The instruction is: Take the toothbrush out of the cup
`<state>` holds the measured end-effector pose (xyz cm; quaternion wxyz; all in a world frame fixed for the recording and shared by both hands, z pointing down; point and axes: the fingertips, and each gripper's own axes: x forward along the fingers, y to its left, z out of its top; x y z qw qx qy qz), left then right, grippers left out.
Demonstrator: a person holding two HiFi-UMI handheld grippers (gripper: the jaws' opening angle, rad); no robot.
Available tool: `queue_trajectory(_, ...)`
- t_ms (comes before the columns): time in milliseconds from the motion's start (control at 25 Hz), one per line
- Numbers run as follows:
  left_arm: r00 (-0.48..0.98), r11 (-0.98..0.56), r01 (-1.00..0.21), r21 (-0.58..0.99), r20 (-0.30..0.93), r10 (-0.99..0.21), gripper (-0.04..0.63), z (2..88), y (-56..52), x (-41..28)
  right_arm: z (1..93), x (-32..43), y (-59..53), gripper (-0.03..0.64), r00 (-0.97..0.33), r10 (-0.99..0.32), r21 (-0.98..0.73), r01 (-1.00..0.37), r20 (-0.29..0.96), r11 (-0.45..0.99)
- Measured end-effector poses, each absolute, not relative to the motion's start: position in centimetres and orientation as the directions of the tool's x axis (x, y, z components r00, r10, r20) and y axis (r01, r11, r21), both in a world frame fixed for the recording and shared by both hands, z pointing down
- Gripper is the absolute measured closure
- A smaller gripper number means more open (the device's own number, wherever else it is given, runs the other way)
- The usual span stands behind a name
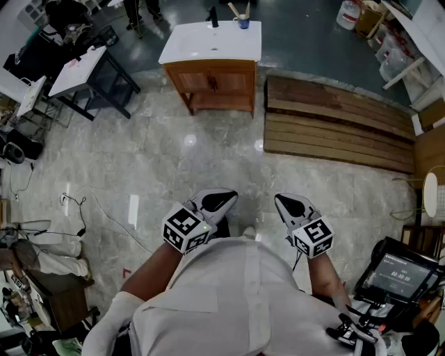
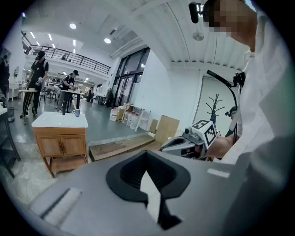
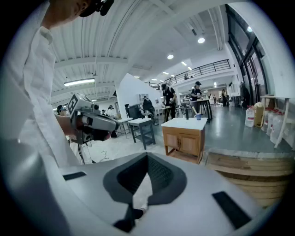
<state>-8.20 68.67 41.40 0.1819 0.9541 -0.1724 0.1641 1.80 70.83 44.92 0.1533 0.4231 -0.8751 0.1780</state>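
A blue cup [image 1: 243,23] with a toothbrush [image 1: 235,10] leaning out of it stands on the white top of a wooden vanity [image 1: 212,42], far ahead across the floor. The cup also shows small in the left gripper view [image 2: 77,112] and the right gripper view [image 3: 198,117]. My left gripper [image 1: 224,197] and right gripper [image 1: 283,201] are held close to my body, side by side, both shut and empty. Each one's own view shows its jaws closed, the left gripper [image 2: 147,153] and the right gripper [image 3: 147,157], with nothing between them.
A low wooden platform [image 1: 337,125] lies to the right of the vanity. A dark-framed table [image 1: 87,73] stands at the left, and cables [image 1: 76,208] trail over the marble floor. A screen [image 1: 393,274] sits at my lower right. People stand at tables in the background.
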Motion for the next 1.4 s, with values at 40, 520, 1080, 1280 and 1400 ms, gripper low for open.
queue_trajectory(40, 0.889, -0.877, -0.389, 0.283, 0.366, -0.276, 0.591, 41.3, 67.0, -8.4, 44.9, 1.6, 69.3, 0.612, -0.591, -0.692, -0.172, -0.798, 0.414, 0.578)
queue_trajectory(520, 0.916, -0.875, -0.362, 0.320, 0.295, -0.271, 0.589, 40.1, 51.5, -14.1, 43.1, -4.6, 53.0, 0.611, -0.599, -0.692, -0.170, -0.792, 0.403, 0.586)
queue_trajectory(1080, 0.913, -0.832, -0.389, 0.395, 0.283, -0.292, 0.589, 42.0, 39.5, -17.9, 43.1, -7.9, 41.1, 0.582, -0.555, -0.705, -0.150, -0.820, 0.441, 0.552)
queue_trajectory(1280, 0.890, -0.819, -0.436, 0.372, 0.315, -0.331, 0.589, 42.4, 34.6, -15.6, 44.3, -5.1, 35.9, 0.611, -0.589, -0.675, -0.186, -0.798, 0.445, 0.573)
queue_trajectory(1400, 0.863, -0.806, -0.479, 0.348, 0.353, -0.361, 0.591, 42.2, 30.8, -14.0, 44.1, -3.5, 31.5, 0.611, -0.618, -0.662, -0.187, -0.775, 0.424, 0.603)
